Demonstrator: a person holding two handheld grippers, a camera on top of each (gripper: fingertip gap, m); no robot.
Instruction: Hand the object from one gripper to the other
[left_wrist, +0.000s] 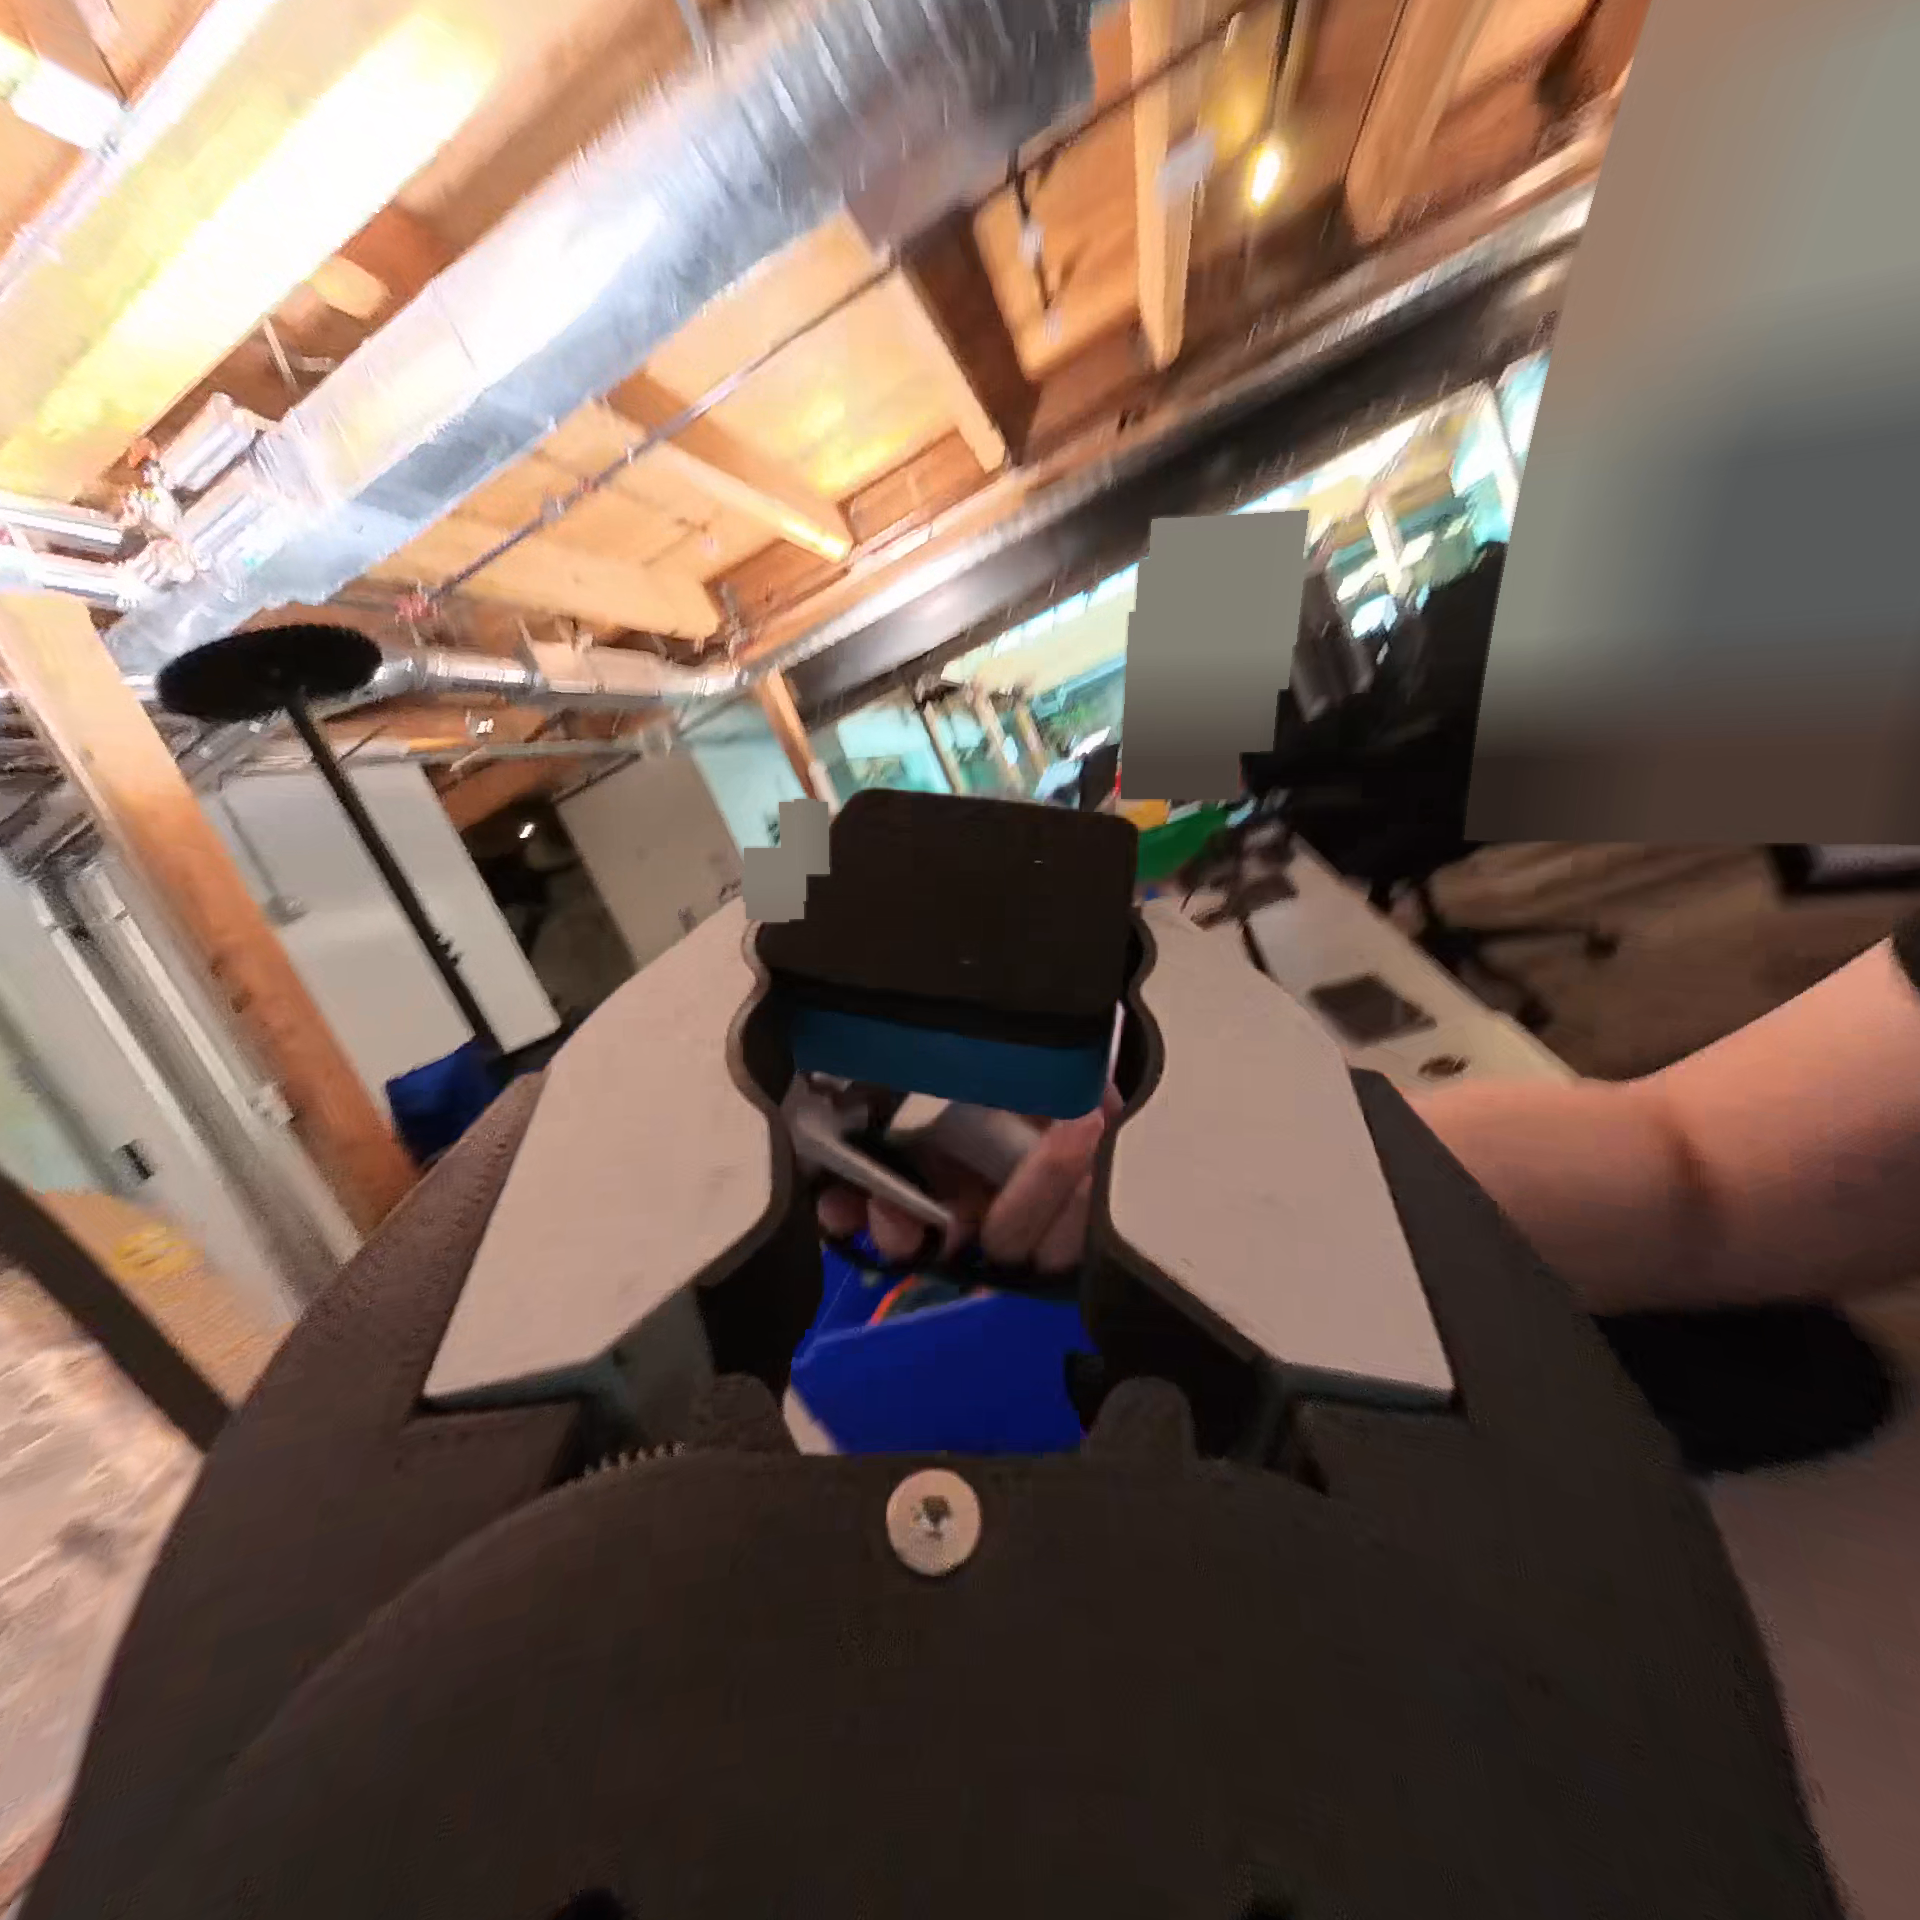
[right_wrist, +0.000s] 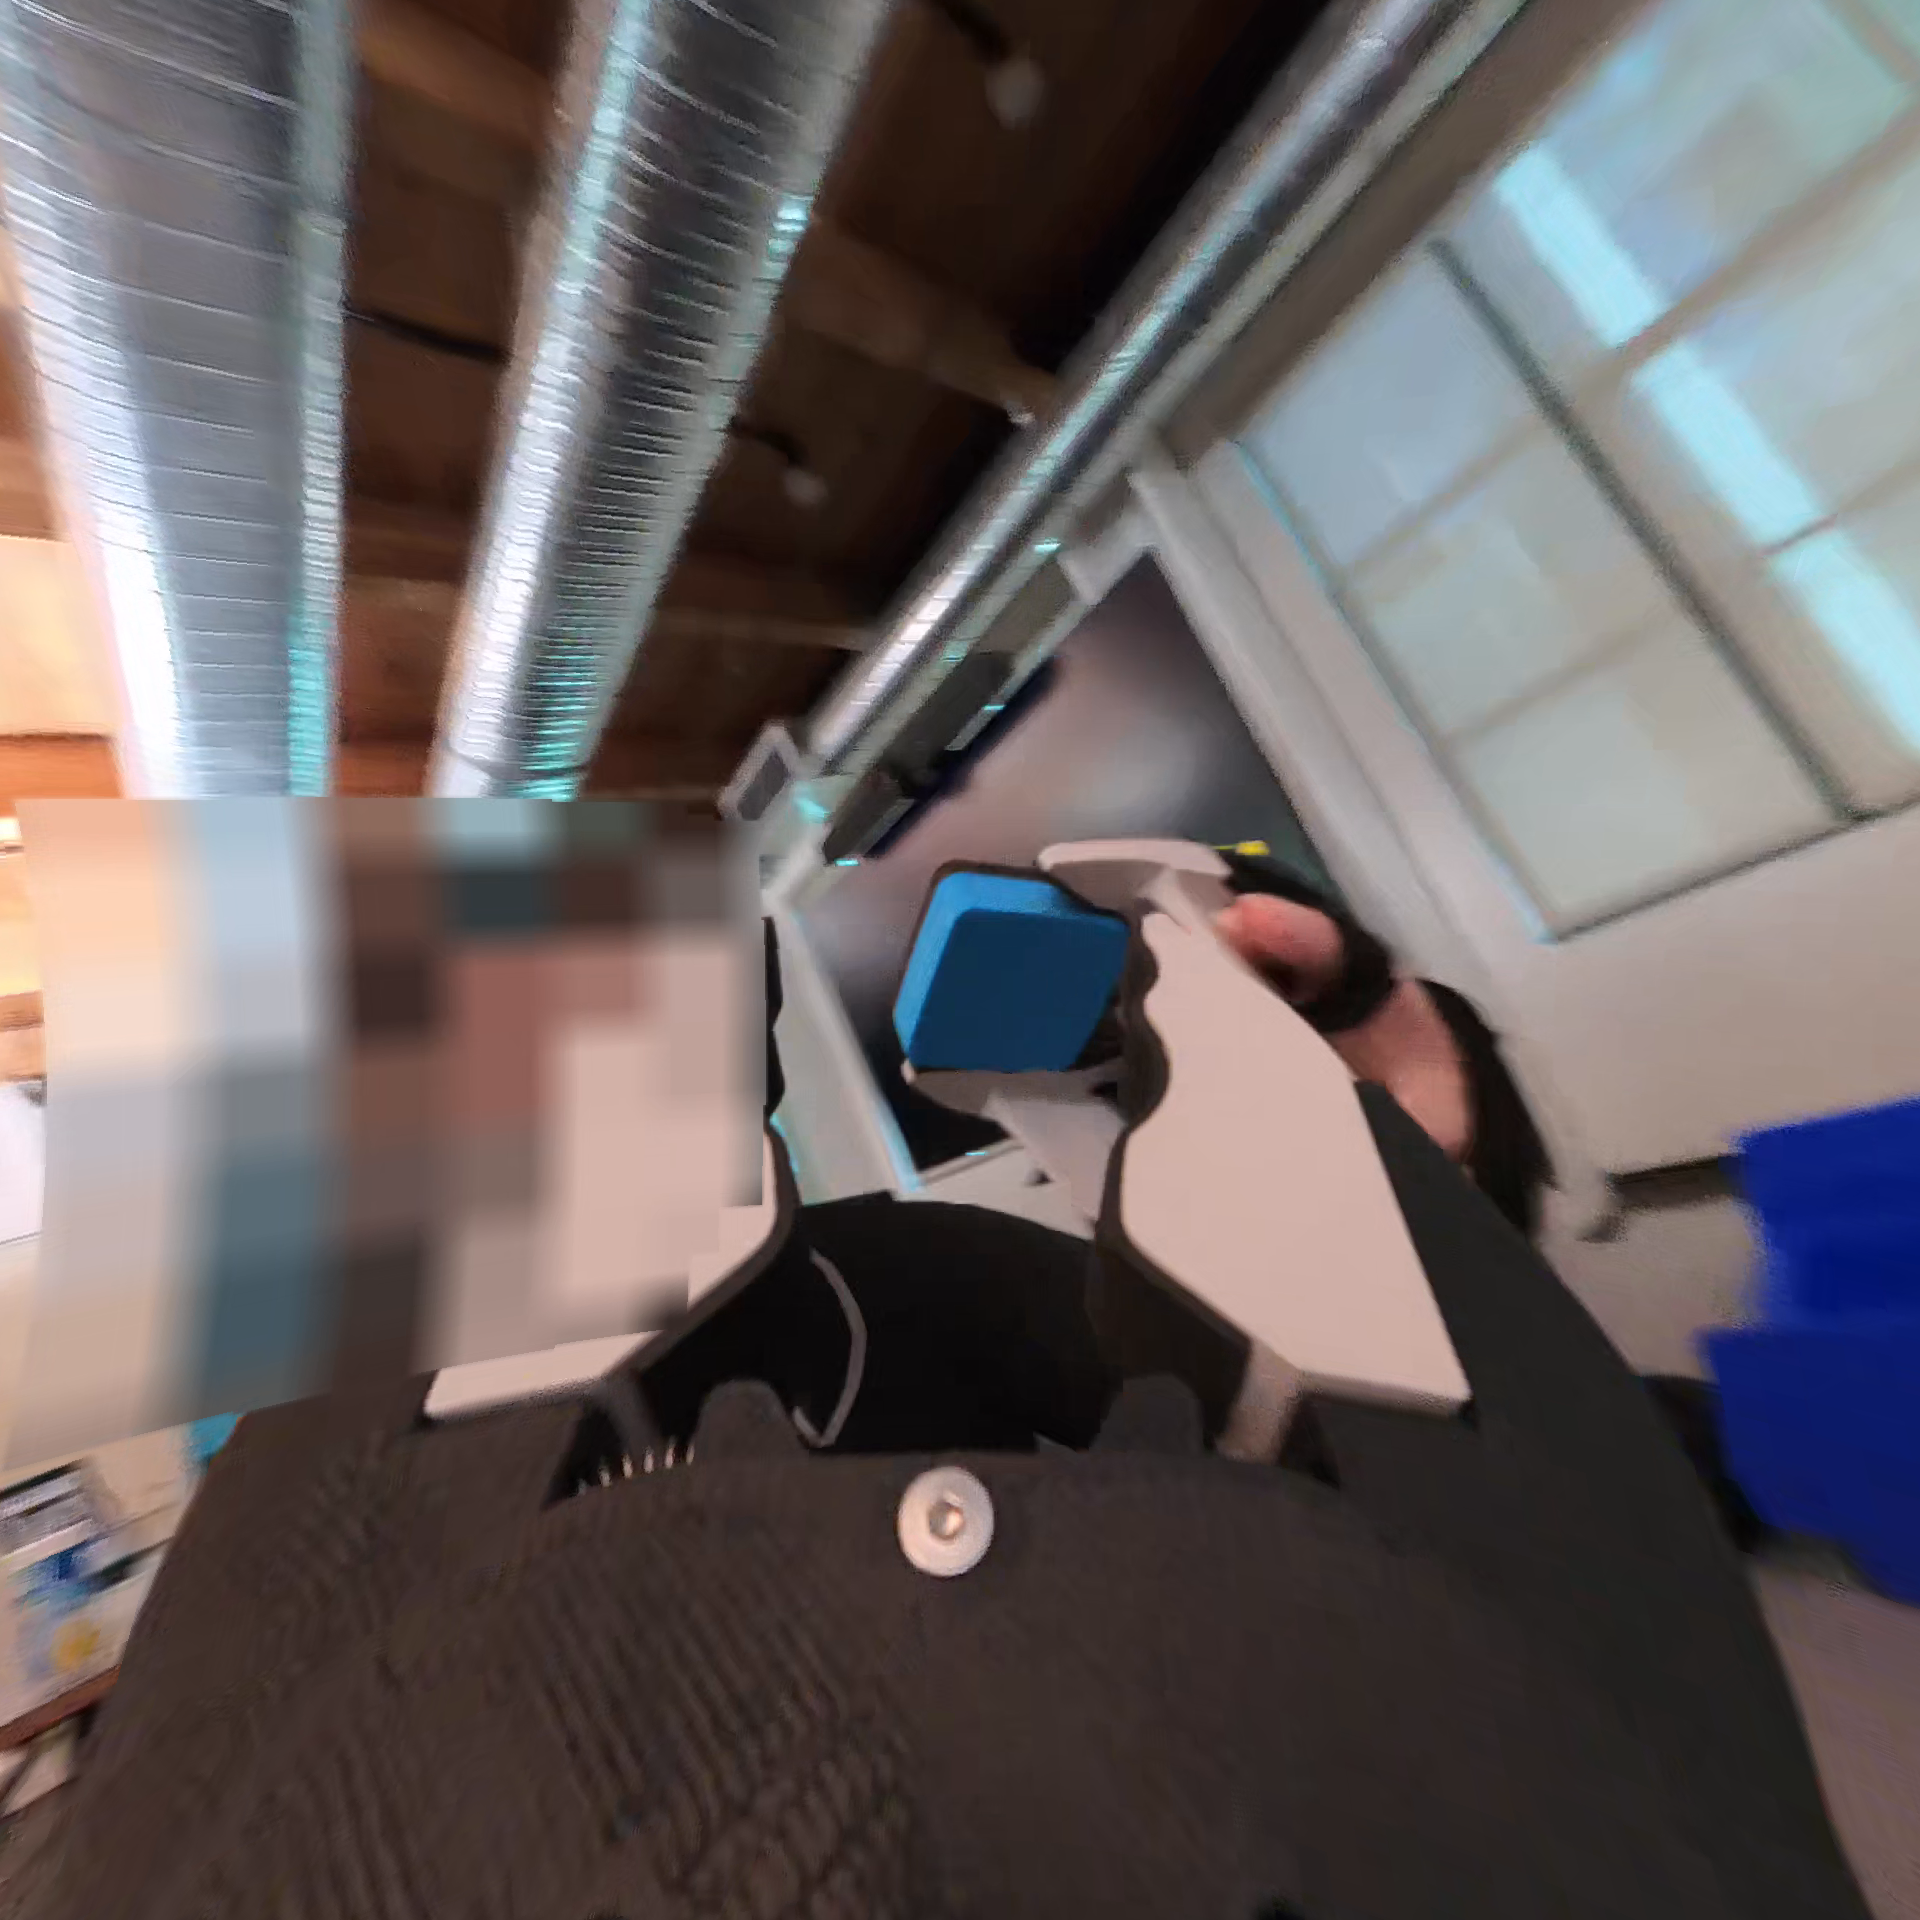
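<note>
**Q:** Specify the object and its location.

**A:** One block (left_wrist: 956, 894), rectangular with rounded corners, made of two layers: a matt black layer and a blue foam layer. It is raised off any surface and sits between the fingertips of the left gripper (left_wrist: 945, 966).

**Q:** State of each tool?

**A:** There are two grippers with two fingers each. The fingers are flat pale-grey plates on rough, ribbed black bodies, and each body has one silver screw (left_wrist: 933, 1523). The left gripper is clamped on the block, one finger on each opposite face. The right gripper (right_wrist: 951, 987) is spread. The block lies just beside its right-hand finger, with a clear gap on the other side. A mosaic patch covers most of that second finger. I cannot tell whether the block touches the near finger.

**Q:** Hand pose?

**A:** In the right wrist view, one hand (right_wrist: 1340, 997) in a black fingerless glove grips the left gripper from behind. In the left wrist view, one bare forearm (left_wrist: 1662, 1174) enters from the right. Both tools point upward toward the ceiling ducts (right_wrist: 582, 416). One blue bin (left_wrist: 935, 1371) lies below.
</note>
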